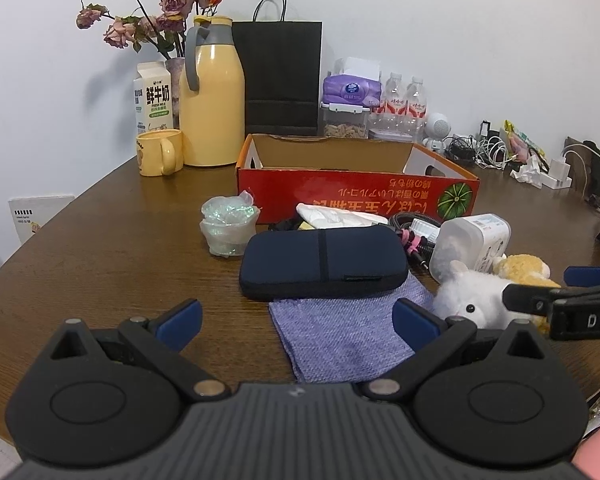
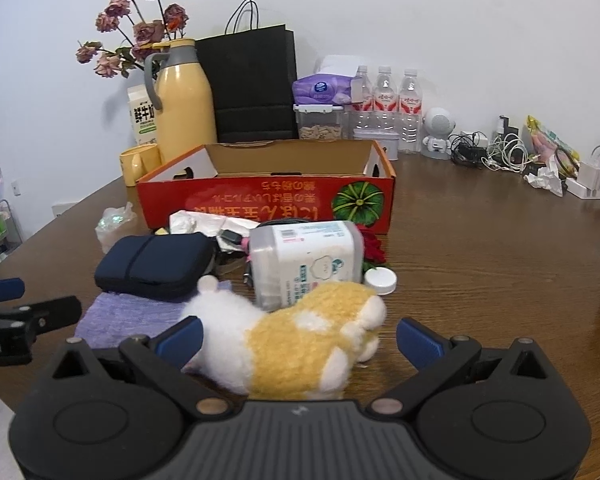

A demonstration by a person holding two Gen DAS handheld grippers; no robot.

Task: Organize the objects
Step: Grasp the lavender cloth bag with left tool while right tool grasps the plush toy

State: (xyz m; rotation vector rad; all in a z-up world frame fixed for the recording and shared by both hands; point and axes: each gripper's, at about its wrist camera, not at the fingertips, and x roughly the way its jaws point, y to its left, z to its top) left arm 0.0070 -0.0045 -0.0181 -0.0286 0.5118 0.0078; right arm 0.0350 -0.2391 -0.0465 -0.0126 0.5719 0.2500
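An open red cardboard box [image 1: 356,196] [image 2: 268,200] stands mid-table. In front of it lie a navy pouch [image 1: 322,262] [image 2: 156,260], a purple cloth [image 1: 340,340] [image 2: 124,314], a white tub on its side [image 1: 474,242] [image 2: 304,260] and a white-and-yellow plush hamster [image 1: 476,300] [image 2: 296,344]. My left gripper [image 1: 298,324] is open above the purple cloth, holding nothing. My right gripper [image 2: 298,340] is open with the plush hamster lying between its fingers; its pads stand apart from the fur.
A crumpled plastic bag [image 1: 228,224], cables [image 1: 414,232], a white packet [image 1: 336,216] and a white lid [image 2: 380,280] lie near the box. A yellow jug [image 1: 212,96], mug [image 1: 160,152], milk carton, black bag [image 1: 280,76], tissues, bottles and chargers line the wall.
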